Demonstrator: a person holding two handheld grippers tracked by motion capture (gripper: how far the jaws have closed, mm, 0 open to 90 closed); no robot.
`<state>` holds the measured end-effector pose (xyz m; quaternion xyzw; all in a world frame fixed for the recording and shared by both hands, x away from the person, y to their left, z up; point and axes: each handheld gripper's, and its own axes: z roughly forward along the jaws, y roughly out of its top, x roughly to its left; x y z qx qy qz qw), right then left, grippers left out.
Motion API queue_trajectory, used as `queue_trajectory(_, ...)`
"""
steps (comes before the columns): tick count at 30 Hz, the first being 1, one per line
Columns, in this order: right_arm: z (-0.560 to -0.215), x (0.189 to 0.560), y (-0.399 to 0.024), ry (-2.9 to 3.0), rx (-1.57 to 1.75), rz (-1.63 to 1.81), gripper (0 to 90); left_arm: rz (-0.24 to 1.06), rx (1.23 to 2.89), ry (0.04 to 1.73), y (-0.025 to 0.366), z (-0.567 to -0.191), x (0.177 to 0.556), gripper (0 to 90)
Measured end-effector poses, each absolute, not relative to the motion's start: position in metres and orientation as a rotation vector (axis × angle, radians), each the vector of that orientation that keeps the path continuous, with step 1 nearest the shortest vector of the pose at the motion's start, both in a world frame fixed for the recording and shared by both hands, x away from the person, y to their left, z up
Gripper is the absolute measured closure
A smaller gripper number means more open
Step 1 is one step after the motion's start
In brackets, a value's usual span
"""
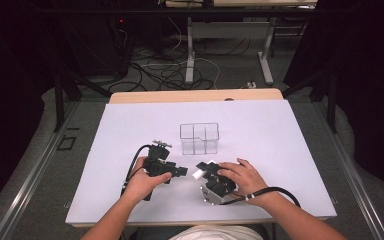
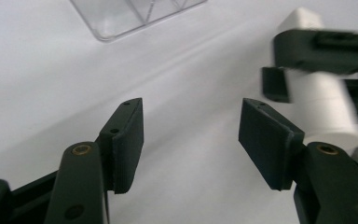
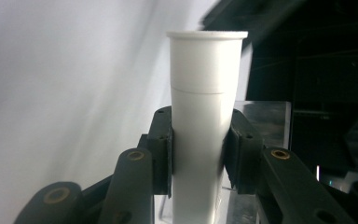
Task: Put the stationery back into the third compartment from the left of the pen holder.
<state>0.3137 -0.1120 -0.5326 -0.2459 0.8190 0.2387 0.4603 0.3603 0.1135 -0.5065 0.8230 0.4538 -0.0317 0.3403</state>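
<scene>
the white sheet (image 1: 130, 130) lies bare on all sides of the two grippers, with the clear divided box (image 1: 199, 138) standing just beyond them and the sheet's near edge close to the person's forearms. the right gripper (image 3: 198, 149) is clamped on the white tube (image 3: 204, 116), a smooth, slightly tapered cylinder with a flanged rim and a faint seam below it, held above the sheet between the hands. the left gripper (image 2: 191, 135) faces it just beside, its jaws apart with nothing between them.

Your left gripper (image 1: 181, 171) points toward 3 o'clock, jaws parted with nothing between the pads (image 2: 129, 140). Your left hand (image 1: 145, 182) wraps its body from 6 o'clock. Your right gripper (image 1: 200, 172) points toward 9 o'clock, its pads (image 3: 164, 154) clamped on a white tube (image 3: 204, 121), your right hand (image 1: 242, 177) lying on top.
</scene>
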Motion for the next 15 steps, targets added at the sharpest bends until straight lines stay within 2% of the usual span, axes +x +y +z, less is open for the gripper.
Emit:
queue_trajectory(8, -0.516, 0.328, -0.113, 2.082, -0.364, 0.777, 66.8, 0.05, 2.148, 1.191, 0.121, -0.515, 0.365, 34.2)
queue_trajectory(15, -0.497, 0.351, -0.116, 2.133, -0.005, 1.05, 66.8, 0.088, 2.148, 1.177, 0.124, -0.517, 0.367, 30.2)
